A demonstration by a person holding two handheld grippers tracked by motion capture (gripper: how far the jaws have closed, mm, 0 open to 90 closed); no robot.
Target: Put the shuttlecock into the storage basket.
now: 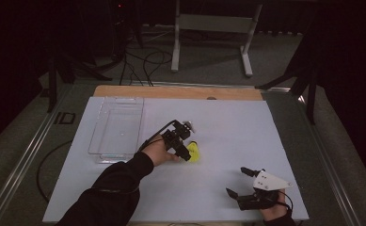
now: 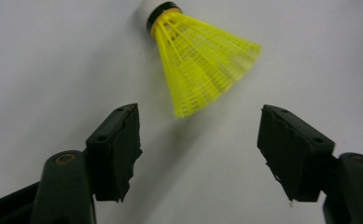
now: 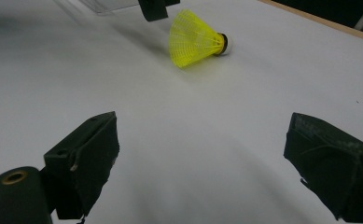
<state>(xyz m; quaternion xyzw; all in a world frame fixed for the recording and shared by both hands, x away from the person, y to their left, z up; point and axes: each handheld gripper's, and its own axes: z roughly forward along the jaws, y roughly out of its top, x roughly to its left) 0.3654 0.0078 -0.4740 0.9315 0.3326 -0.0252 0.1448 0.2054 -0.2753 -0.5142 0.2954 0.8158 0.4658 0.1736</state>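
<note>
One yellow shuttlecock (image 2: 202,60) lying on its side near the counter (image 1: 227,127) middle, cork pointing away from the left tongs (image 2: 198,154), skirt toward them. Left tongs nearer, parted, gripping nothing. Right tongs (image 3: 202,163) near the front edge, released, well apart.

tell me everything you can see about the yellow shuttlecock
The shuttlecock has a bright yellow skirt of plastic-looking mesh with ribs, a black band at the neck and a white rounded nose. It lies on its side on the white table surface, near the middle. The left gripper is just short of the skirt's wide end, jaws apart and not touching it. Nothing else touches it.
</note>
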